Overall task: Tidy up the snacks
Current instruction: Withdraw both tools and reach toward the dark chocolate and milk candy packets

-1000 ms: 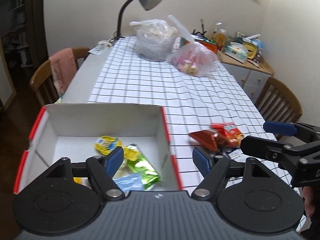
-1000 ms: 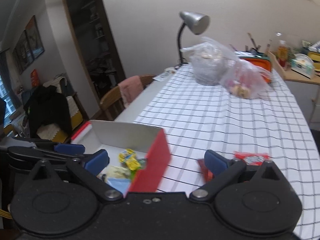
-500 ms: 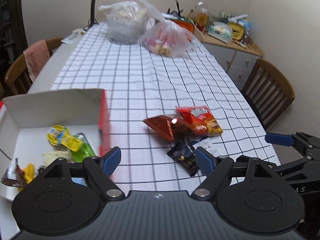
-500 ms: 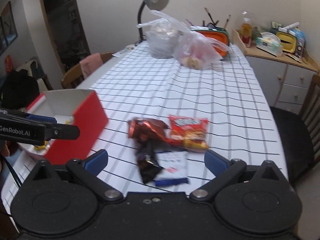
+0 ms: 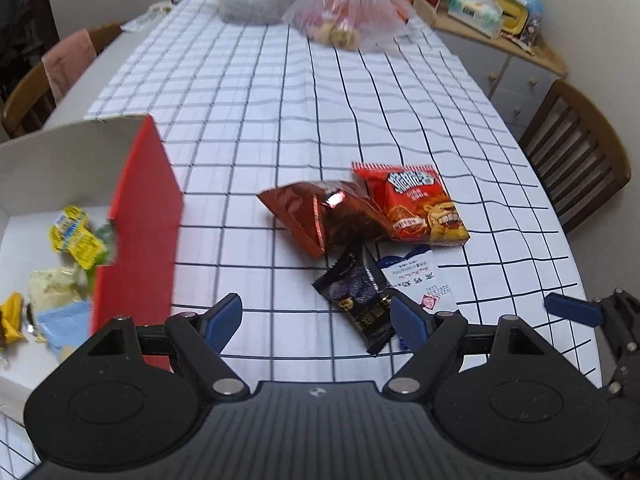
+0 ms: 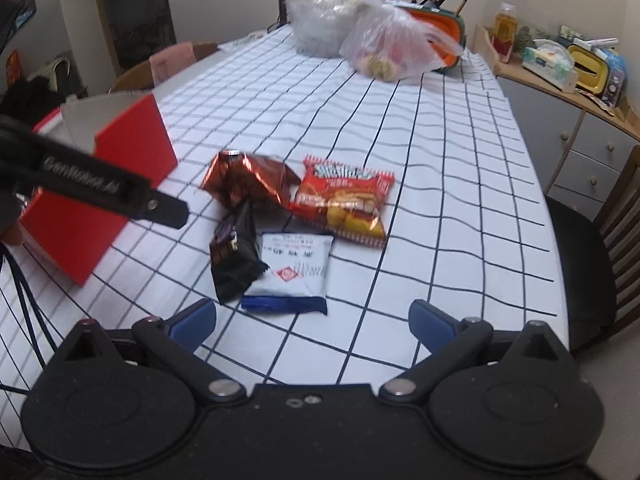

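Several snack packets lie loose on the checked tablecloth: a brown foil bag (image 5: 328, 220) (image 6: 248, 180), a red lion-print bag (image 5: 416, 204) (image 6: 344, 200), a black packet (image 5: 360, 300) (image 6: 234, 260) and a white packet with a blue edge (image 5: 416, 280) (image 6: 292, 272). A red-sided white box (image 5: 140, 216) (image 6: 100, 184) at the left holds several small snacks (image 5: 76, 236). My left gripper (image 5: 316, 320) is open and empty just short of the black packet. My right gripper (image 6: 312, 320) is open and empty just short of the white packet.
Two filled plastic bags (image 5: 352, 12) (image 6: 396, 44) stand at the table's far end beside an orange case (image 6: 440, 28). Wooden chairs (image 5: 580, 160) (image 5: 40, 80) flank the table. A sideboard (image 6: 580, 92) with clutter stands at the right.
Both grippers have swung from over the box to the right and down toward the loose packets. The box now lies at the left edge of both views.
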A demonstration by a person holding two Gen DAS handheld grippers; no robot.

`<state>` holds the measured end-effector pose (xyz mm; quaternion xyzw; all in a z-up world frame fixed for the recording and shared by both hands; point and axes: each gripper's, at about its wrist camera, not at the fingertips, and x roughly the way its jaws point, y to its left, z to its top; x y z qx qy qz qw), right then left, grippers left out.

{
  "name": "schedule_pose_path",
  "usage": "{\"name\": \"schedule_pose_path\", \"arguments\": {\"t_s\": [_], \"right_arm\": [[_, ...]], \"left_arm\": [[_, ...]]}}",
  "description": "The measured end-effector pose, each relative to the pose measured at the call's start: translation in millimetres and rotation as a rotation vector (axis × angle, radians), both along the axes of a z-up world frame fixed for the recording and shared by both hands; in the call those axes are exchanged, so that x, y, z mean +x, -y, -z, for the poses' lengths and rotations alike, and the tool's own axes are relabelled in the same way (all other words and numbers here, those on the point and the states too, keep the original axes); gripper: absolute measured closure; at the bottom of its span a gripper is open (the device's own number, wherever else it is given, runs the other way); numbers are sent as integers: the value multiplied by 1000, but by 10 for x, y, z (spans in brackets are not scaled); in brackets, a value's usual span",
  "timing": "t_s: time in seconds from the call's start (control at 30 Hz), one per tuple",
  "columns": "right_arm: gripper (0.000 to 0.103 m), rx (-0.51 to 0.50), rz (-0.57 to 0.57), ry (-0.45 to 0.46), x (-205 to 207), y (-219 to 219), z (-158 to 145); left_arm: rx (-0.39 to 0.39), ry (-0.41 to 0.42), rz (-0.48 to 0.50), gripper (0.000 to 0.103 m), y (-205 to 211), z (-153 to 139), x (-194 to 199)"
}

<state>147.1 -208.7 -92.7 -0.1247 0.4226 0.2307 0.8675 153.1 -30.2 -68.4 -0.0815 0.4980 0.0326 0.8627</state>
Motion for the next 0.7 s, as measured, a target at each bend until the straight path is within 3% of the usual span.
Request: {"name": "schedule_pose_path", "arguments": {"t_s": [0.23,0.47,0.7], "right_arm": [[1,-37,-49,-47,113,-110,209],[2,-54,-84,-38,222,-254,275],[4,-81,-131,-30,274,-370,355]], "left_arm": [[-46,-75,-33,22,105,159,208],[-77,-147,-90,22,78,322,435],[-154,-212,-143,23,8,457,578]]}}
